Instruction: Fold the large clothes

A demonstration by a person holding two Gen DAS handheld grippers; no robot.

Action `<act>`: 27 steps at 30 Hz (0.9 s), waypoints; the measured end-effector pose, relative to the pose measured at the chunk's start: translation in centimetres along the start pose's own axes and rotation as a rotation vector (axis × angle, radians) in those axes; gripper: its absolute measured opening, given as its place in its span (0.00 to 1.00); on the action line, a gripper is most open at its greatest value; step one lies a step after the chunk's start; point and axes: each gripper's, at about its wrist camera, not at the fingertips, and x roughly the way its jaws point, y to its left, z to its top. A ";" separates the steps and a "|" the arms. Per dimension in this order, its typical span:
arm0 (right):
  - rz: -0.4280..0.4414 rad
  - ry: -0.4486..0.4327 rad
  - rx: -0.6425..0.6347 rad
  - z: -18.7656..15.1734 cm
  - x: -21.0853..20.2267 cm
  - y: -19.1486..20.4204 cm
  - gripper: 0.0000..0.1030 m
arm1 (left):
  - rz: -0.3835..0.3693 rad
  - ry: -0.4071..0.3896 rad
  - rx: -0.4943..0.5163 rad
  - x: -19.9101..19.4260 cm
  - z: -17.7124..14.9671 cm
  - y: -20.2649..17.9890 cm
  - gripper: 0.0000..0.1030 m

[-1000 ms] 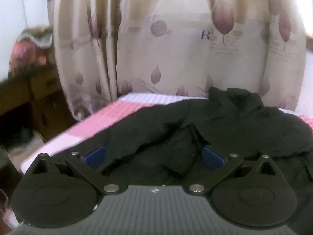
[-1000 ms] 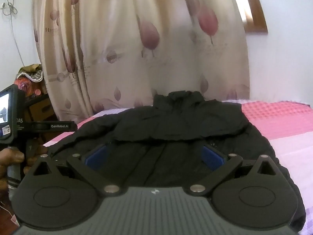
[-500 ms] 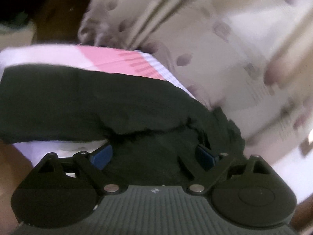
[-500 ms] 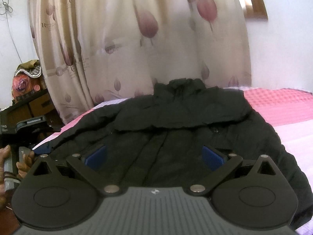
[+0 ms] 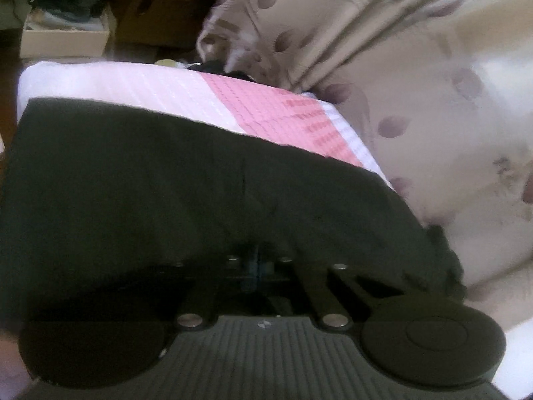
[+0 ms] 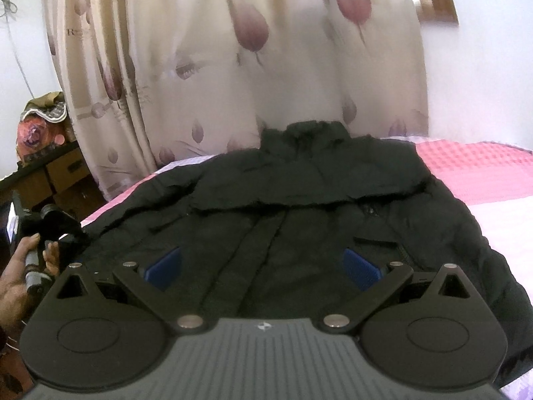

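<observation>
Black jacket [image 6: 299, 200]: laid flat, front up, on a bed cover [image 6: 483, 173] of pink and pale checks. The collar is turned to the far side, against the curtain; the hem is nearest the right wrist camera. The front closure is seen running down the middle. A small chest pocket is seen to the right of it. The left sleeve [image 5: 166, 183] is stretched along the left edge of the bed, with a strip of cover exposed beyond it.

Left gripper [image 5: 256, 263]: tilted downward, pressed low into the sleeve fabric. Its fingers are drawn fully together, and black cloth is bunched directly at the tips; the fabric appears to be pinched between them, though the contact itself is dark and blurred. In the right wrist view the same tool is seen at the far left, held in the person's left hand [image 6: 30, 266] beside the bed's edge.

Right gripper [image 6: 263, 266]: held above the lower front of the jacket, near the hem. Its blue pads [image 6: 165, 268] are spread wide apart; nothing is caught between them.

Curtain [image 6: 233, 66]: cream, printed with mauve leaves, hung behind the bed.

Cardboard boxes [image 5: 66, 36]: on the floor to the left, past the bed's corner.
</observation>
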 end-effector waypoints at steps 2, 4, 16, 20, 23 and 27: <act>-0.001 0.009 0.002 0.0 0.2 0.0 1.00 | 0.004 -0.012 0.013 0.8 1.1 0.1 0.00; -0.001 0.017 -0.003 0.0 0.4 0.2 1.00 | 0.002 0.001 0.000 1.0 2.1 0.1 0.00; 0.036 0.071 0.025 -0.2 2.0 0.6 1.00 | -0.133 0.088 -0.041 -8.9 0.2 3.5 0.94; 0.039 0.052 -0.023 -0.1 1.0 1.4 1.00 | -0.111 0.135 -0.087 -6.7 0.5 4.4 0.93; 0.017 0.018 -0.045 0.0 0.1 1.6 1.00 | -0.109 0.130 -0.093 -5.7 0.6 4.3 0.95; 0.010 0.047 -0.012 -0.1 0.6 1.1 1.00 | -0.080 0.102 -0.085 -5.1 0.7 3.7 0.94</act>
